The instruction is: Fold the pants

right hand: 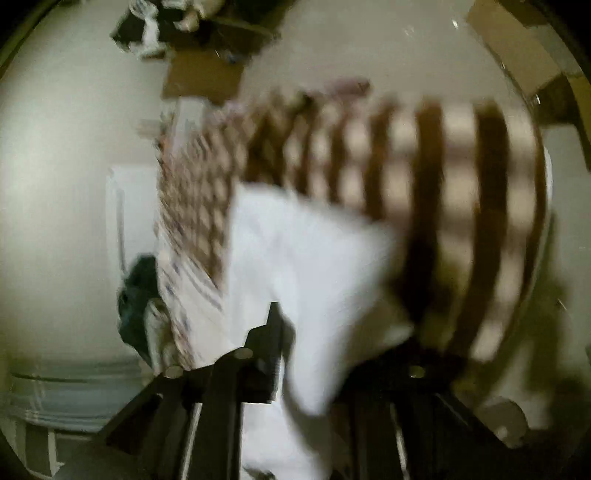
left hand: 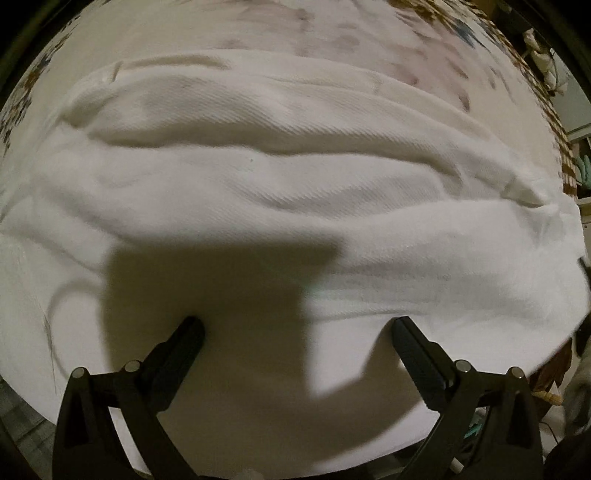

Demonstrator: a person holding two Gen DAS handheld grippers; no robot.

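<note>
The white pants (left hand: 295,192) lie spread across the patterned bedspread (left hand: 332,33). The left hand-held gripper (left hand: 295,326) hovers spread; the right hand-held gripper (right hand: 314,332) pinches a blurred corner, which could slip and undo the fold.

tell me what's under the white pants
The white pants lie on a pale printed cloth with a brown checked border, which shows past their edges. What the cloth covers is hidden.
</note>
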